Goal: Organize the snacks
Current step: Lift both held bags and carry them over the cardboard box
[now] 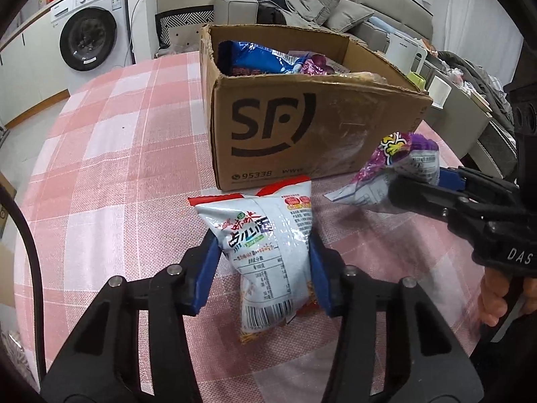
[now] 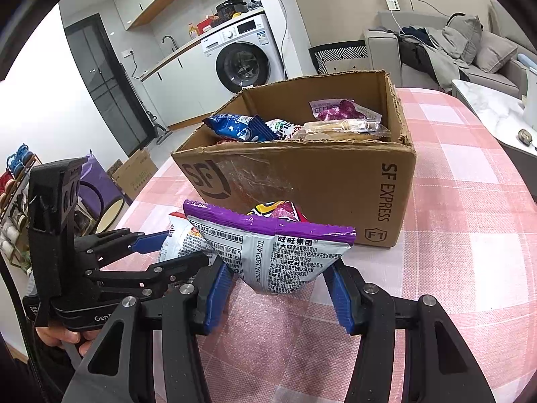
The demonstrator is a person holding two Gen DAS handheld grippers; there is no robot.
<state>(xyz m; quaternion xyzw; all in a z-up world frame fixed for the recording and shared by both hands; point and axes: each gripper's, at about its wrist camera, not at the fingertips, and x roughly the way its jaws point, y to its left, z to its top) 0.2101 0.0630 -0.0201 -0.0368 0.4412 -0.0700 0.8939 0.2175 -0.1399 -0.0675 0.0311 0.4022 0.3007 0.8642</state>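
Observation:
An open cardboard SF box (image 1: pixel 302 127) stands on the pink checked tablecloth (image 1: pixel 117 154) and holds several snack packets (image 1: pixel 268 58). My left gripper (image 1: pixel 265 268) is shut on a white and red snack bag (image 1: pixel 268 241), held just in front of the box. My right gripper (image 2: pixel 278 285) is shut on a purple and silver candy bag (image 2: pixel 278 252), also in front of the box (image 2: pixel 302 181). The right gripper shows in the left wrist view (image 1: pixel 419 184) with its bag (image 1: pixel 399 164). The left gripper (image 2: pixel 174 245) and its bag (image 2: pixel 181 238) show in the right wrist view.
A washing machine (image 1: pixel 90 33) and counter stand beyond the table on the left. A grey sofa (image 1: pixel 319 6) with clothes is behind the box. A side table (image 2: pixel 496 110) with a white appliance sits to the right.

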